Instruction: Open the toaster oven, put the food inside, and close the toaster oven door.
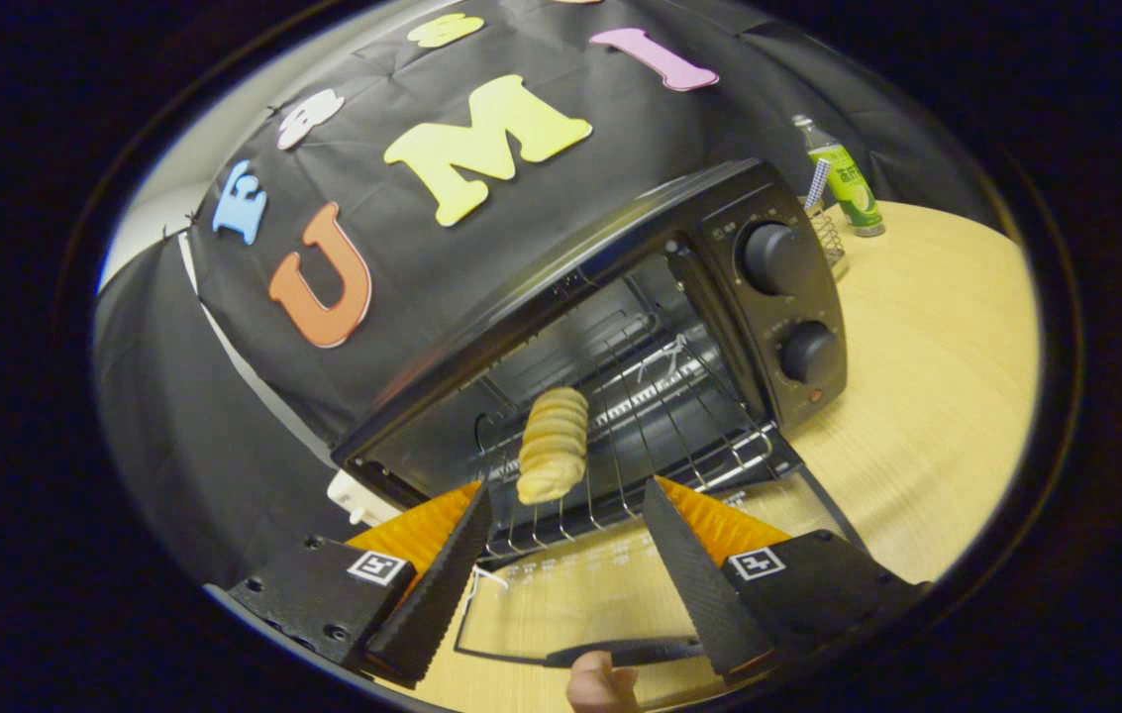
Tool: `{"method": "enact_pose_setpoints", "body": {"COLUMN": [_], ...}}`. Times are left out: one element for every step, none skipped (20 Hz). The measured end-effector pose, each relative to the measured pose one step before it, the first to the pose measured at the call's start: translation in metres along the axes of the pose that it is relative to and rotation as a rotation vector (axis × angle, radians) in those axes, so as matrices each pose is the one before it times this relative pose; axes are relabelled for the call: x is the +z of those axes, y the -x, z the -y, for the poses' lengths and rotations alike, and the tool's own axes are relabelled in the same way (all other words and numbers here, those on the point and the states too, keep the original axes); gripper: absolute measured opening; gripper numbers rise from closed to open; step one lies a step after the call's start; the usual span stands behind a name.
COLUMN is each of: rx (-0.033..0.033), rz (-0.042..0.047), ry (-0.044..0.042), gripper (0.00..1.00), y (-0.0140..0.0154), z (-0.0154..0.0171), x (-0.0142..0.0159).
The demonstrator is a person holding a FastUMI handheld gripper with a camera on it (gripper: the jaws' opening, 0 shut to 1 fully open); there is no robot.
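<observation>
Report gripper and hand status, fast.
Gripper: open, holding nothing; the bread roll lies on the oven rack just ahead of it.
Hand: fingers at the lowered door's handle; grip cannot be told.

We see a pale wood-grain tabletop [927, 396] under even indoor light. Behind it hangs the booth's black cloth wall [224, 436], creased in places. At the tabletop's far edge stand a green-labelled bottle [846, 178] and, just beside it, a small wire basket [828, 243].

Bread [553, 446] on oven rack [620, 436], fingers [466, 574] apart
</observation>
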State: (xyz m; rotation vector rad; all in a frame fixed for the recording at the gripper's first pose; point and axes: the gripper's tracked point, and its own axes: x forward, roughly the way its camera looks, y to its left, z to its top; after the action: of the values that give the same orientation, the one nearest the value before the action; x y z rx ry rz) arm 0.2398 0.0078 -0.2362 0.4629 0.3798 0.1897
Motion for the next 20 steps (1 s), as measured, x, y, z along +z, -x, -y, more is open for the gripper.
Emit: {"method": "enact_pose_setpoints", "body": {"rx": [-0.02494,-0.02376,-0.01566,0.00088,0.00328,-0.00664,-0.00299,0.00192,-0.01664,-0.0225,-0.0169,-0.01983,-0.01638,-0.00927,-0.00377,-0.00192,-0.00994,-0.01072,-0.00233,0.00066], "rz": [-0.01905,-0.00425,0.00466,-0.00267,-0.01292,-0.02155,-0.01556,-0.01597,-0.00509,-0.00375,-0.00959,-0.01389,-0.01452,-0.00657,-0.00597,-0.00716,-0.01236,-0.01528,-0.01427,-0.01315], "ry": [0.01194,0.01656,0.01234,0.01179,0.00738,0.01363,0.02003,0.02915,0.01972,0.01506,0.01398,0.01247,0.008,0.00468,0.00996,0.01656,0.02063,0.02058,0.01482,0.01428], "gripper": [1.0,1.0,1.0,1.0,1.0,1.0,1.0,1.0,1.0,1.0,1.0,1.0,1.0,1.0,1.0,1.0,1.0,1.0,1.0,1.0], "y": [0.00813,0.00887,0.0086,0.00583,0.00548,0.00423,0.00476,0.00491,0.00377,0.00334,0.00176,0.00119,0.00075,0.00064,0.00026,0.00074,0.00008,0.0001,-0.00166,-0.00097], "z": [0.00288,0.00191,0.00066,-0.00359,-0.00389,-0.00194,-0.00338,-0.00374,0.00107,0.00352,0.00362,0.00373,0.00292,0.00305,-0.002,-0.00239,-0.00021,0.00013,-0.00159,-0.00354], "x": [-0.00404,-0.00207,-0.00127,-0.00476,-0.00594,-0.00767,-0.00724,-0.00772,-0.00679,-0.00673,-0.00664,-0.00702,-0.0055,0.00183,-0.00372,-0.00539,-0.00615,-0.00635,-0.00593,-0.01107]}}
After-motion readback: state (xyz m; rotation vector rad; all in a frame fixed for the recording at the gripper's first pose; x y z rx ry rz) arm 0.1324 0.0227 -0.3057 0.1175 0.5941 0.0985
